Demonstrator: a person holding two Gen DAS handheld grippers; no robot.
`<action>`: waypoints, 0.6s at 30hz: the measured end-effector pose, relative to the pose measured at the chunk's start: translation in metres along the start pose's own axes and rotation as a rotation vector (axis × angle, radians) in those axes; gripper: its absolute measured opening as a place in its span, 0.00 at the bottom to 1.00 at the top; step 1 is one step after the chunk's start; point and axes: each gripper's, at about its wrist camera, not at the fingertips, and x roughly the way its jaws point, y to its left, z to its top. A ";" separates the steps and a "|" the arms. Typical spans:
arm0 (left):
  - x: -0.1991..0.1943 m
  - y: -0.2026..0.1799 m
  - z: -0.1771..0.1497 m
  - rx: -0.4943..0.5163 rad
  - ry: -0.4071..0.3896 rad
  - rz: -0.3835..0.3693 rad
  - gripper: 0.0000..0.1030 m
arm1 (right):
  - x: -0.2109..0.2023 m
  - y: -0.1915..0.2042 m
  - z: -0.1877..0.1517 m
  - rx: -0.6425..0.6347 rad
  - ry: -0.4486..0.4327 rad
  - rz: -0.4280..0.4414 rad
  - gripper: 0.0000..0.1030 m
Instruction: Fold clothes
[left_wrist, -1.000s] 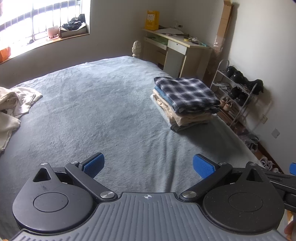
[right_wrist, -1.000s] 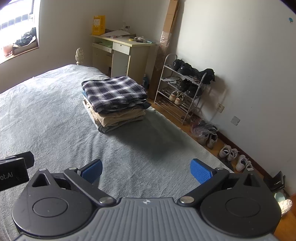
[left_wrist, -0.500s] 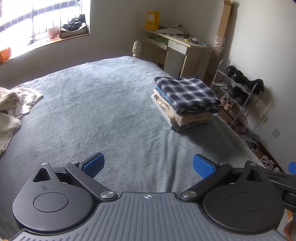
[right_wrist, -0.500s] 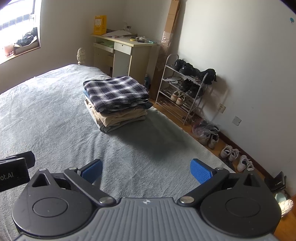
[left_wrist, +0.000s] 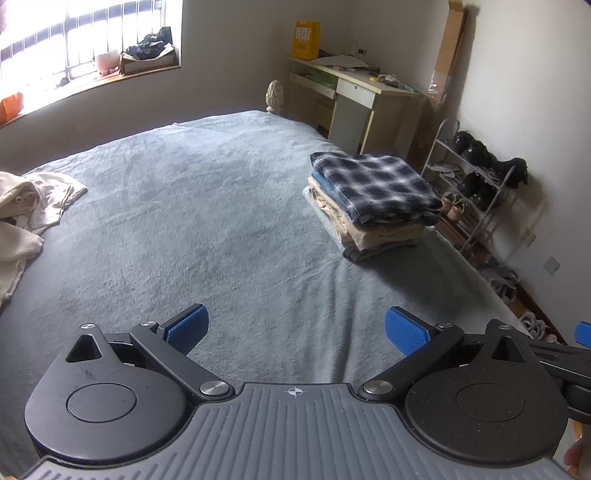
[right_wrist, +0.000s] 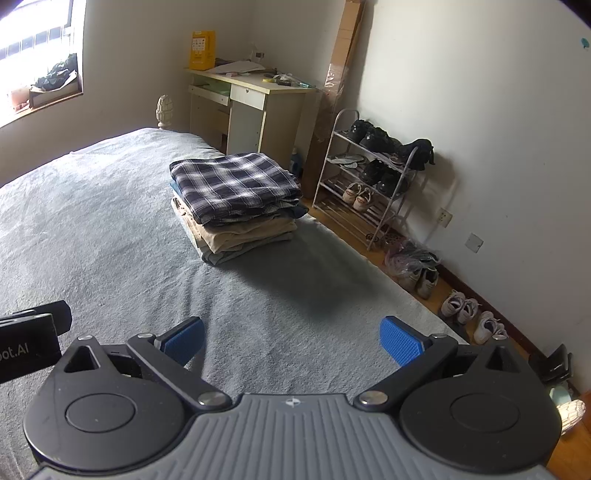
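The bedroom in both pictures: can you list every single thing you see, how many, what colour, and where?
bed: one, grey cover, fills the middle.
folded clothes stack: one, plaid on top, tan and grey below, on the bed's right side.
unfolded clothes: one heap, cream, left edge of the bed.
desk: one, pale yellow, far corner.
yellow box: one, on the desk.
shoe rack: one, metal, by the right wall, holding dark and light shoes.
floor shoes: several, mostly white, along the wall.
window: one, bright, far left.
left tongs: open, blue pads, above the bed.
right tongs: open, blue pads, above the bed.
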 end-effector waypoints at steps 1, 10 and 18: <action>0.000 0.000 0.000 0.001 0.001 0.000 1.00 | 0.000 0.000 0.000 0.000 0.000 0.000 1.00; 0.001 0.002 0.001 -0.003 0.005 0.003 1.00 | 0.000 0.002 0.000 0.001 -0.001 0.001 1.00; 0.001 0.005 0.000 -0.005 0.006 0.003 1.00 | -0.001 0.003 -0.001 -0.001 -0.003 0.002 1.00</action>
